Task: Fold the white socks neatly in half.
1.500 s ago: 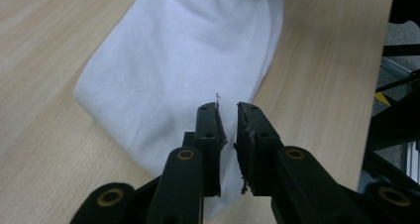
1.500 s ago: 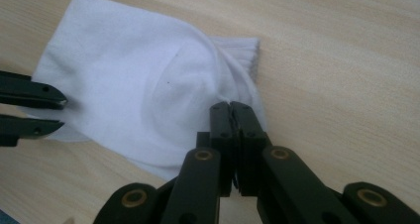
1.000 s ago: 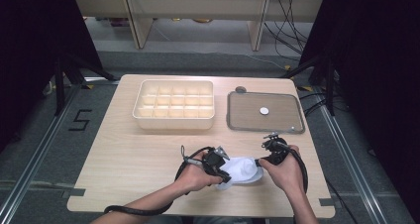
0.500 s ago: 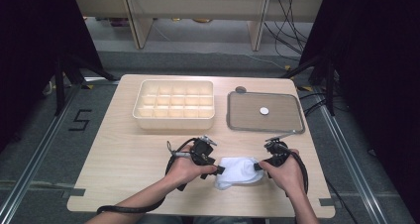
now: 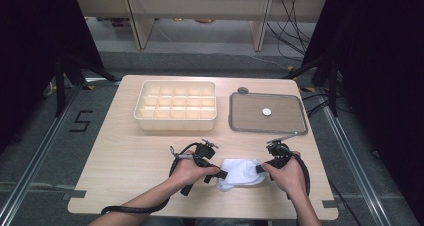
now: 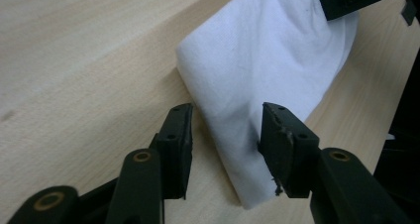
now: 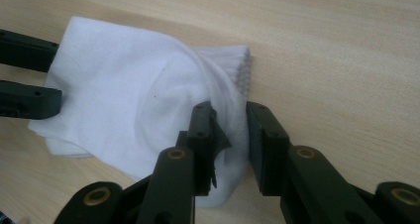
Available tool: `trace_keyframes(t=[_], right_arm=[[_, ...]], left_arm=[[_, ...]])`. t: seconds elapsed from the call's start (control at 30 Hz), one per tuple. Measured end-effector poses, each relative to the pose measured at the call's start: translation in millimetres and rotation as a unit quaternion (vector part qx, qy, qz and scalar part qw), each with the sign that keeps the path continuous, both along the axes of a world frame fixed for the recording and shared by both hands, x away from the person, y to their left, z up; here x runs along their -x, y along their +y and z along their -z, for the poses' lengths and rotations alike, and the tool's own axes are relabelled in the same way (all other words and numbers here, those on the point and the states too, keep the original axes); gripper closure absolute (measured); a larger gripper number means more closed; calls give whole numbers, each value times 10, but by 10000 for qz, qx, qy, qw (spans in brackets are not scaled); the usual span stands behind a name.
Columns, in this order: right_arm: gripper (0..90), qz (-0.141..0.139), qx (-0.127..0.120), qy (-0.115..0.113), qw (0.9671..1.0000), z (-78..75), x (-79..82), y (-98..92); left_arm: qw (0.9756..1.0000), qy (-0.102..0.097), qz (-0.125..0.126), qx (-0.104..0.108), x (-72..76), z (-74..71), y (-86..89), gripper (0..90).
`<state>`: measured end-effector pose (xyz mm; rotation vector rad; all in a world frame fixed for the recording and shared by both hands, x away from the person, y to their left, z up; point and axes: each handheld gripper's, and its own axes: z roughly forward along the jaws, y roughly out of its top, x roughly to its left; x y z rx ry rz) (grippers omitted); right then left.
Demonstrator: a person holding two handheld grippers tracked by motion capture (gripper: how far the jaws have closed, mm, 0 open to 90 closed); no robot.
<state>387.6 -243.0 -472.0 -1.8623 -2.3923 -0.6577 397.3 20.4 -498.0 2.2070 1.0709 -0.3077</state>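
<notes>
Two hand-held tongs work a white sock (image 5: pixel 240 173) at the near edge of the tabletop (image 5: pixel 125 156), seen near to far.

Near: the sock lies folded and bunched on the wood between the person's two hands. The left tongs (image 6: pixel 225 135) straddle one end of the fabric; their jaws have just been closing, yet one pad stands clear of the cloth with bare wood in the gap, so they stand part open and grip nothing. The right tongs (image 7: pixel 230 135) sit at the opposite end, near the ribbed cuff (image 7: pixel 242 68); their jaws have also just been closing and now stand narrow, pinching a fold of the sock between the pads. In the high view the left tongs (image 5: pixel 216 173) and right tongs (image 5: pixel 261 169) face each other across the sock.

Far: a cream compartmented tray (image 5: pixel 175 106) stands at the left of the far half, its cells apparently empty. Beside it lies a grey flat tray (image 5: pixel 267 131) carrying a small white disc (image 5: pixel 266 112).

Step in hand, as judged: folding or rolling the sock, with the right end secured and the left end being re-gripped. The next move calls for the left jaws to close fully on the fabric edge, without catching the wood, before either hand lifts or folds.
</notes>
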Motion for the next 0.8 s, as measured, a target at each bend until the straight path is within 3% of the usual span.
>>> trace_keyframes(t=[0.07,0.2,0.27,0.37,0.4,0.5,0.53,0.57,0.6,0.7,0.73,0.77,0.8], right_arm=[[743,-68,-63,-11,10000,7,-3,-16],[746,62,-71,7,10000,10,11,-13],[749,103,-85,62,9999,18,8,-13],[751,73,-99,34,9999,24,13,-11],[751,70,-97,27,9999,26,14,-8],[753,51,-79,0,10000,31,16,12],[754,64,-45,45,10000,24,18,25],[755,-136,-102,-186,9997,43,8,23],[756,6,-89,25,10000,19,21,52],[761,28,-75,54,10000,17,20,86],[762,-41,-47,-42,10000,33,12,82],[764,40,-38,54,10000,23,17,96],[764,31,-77,13,10000,23,19,110]], left_arm=[[9997,160,-70,154,-7,22,-6,587],[9998,170,-22,117,-22,32,-12,646],[9996,210,21,198,-25,55,-24,737],[9993,222,89,286,-42,58,-18,803],[9988,251,-82,407,-28,51,-34,816],[9987,265,-10,428,-34,36,-13,822],[9989,250,176,368,-48,-1,30,822],[9989,250,176,368,-48,-1,30,821],[9982,301,-1,513,-34,-33,23,819],[9980,309,70,553,-56,-85,77,808],[9974,353,-56,631,-47,-97,69,804],[9971,377,-52,653,-51,-115,84,802],[9975,360,63,604,-63,-123,109,799]])
